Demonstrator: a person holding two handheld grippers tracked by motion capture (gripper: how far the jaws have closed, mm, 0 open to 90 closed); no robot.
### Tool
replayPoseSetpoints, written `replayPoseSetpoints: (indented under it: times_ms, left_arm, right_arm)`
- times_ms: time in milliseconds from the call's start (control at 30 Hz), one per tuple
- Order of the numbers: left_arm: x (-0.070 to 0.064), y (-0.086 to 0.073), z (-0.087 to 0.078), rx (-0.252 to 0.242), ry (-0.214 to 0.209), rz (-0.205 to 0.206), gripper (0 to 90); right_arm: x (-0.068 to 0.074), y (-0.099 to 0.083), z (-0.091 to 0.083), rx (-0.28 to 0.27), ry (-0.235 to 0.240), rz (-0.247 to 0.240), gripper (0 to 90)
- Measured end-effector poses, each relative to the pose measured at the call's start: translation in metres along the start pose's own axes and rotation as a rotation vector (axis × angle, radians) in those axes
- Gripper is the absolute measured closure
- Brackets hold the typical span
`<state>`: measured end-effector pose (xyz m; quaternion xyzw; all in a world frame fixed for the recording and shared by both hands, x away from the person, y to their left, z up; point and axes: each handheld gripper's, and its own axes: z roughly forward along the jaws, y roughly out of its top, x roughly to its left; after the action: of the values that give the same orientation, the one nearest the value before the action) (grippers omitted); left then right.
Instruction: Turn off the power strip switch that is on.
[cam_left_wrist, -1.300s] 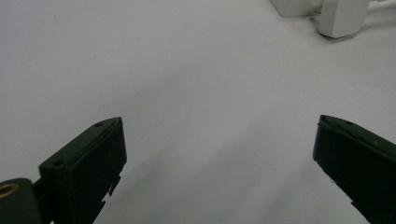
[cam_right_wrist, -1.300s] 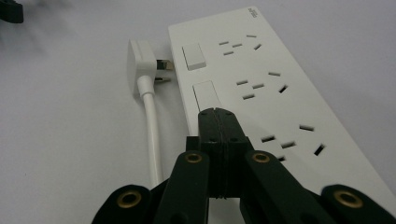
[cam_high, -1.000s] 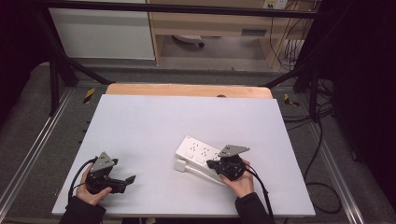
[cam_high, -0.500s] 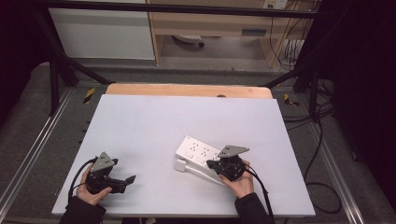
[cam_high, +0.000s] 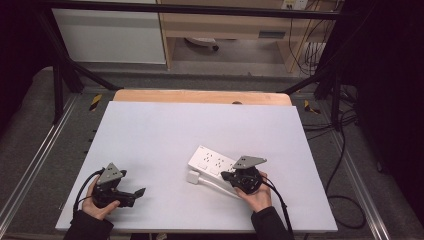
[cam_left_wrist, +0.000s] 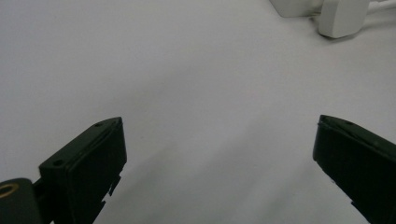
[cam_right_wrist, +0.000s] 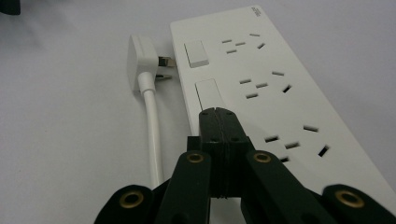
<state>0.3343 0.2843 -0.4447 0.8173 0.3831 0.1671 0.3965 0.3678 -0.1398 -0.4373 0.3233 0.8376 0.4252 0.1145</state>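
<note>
Right gripper (cam_right_wrist: 217, 113), jaws pressed together, tips over the white power strip (cam_right_wrist: 275, 88) near-right on the table (cam_high: 200, 125); its plug (cam_right_wrist: 142, 63) lies alongside. Left gripper (cam_left_wrist: 219, 154) gapes wide, near-left.

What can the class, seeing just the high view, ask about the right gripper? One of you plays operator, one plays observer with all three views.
Operator: Is the right gripper open?
Observer: No. In the right gripper view its jaws are pressed together, tips at the power strip near a rocker switch.
Operator: Is the plug inserted anywhere?
Observer: No, it lies on the table beside the strip, metal pins showing.
Operator: And the left gripper?
Observer: Its jaws stand wide apart over bare table, holding nothing.
</note>
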Motion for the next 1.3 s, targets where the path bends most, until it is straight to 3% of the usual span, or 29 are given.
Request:
replayPoseSetpoints:
  times_ms: [533,1033,1133,1300]
  left_arm:
    - [0.0002,0.0001,-0.0009,-0.003,0.001,-0.001,2.5]
    - [0.0002,0.0001,-0.0005,-0.002,0.000,0.002,2.5]
    - [0.0003,0.0001,-0.0007,-0.002,0.000,0.001,2.6]
    - [0.0003,0.0001,-0.0008,-0.003,0.000,0.000,2.6]
  right_arm:
    - [0.0023,0.0005,0.0046,-0.004,-0.012,-0.026,90.0]
    - [0.0048,0.0016,0.0050,0.005,-0.006,-0.014,90.0]
    - [0.0074,0.0026,0.0054,0.006,-0.008,-0.032,90.0]
    - [0.0046,0.0047,-0.0019,-0.016,-0.022,-0.019,90.0]
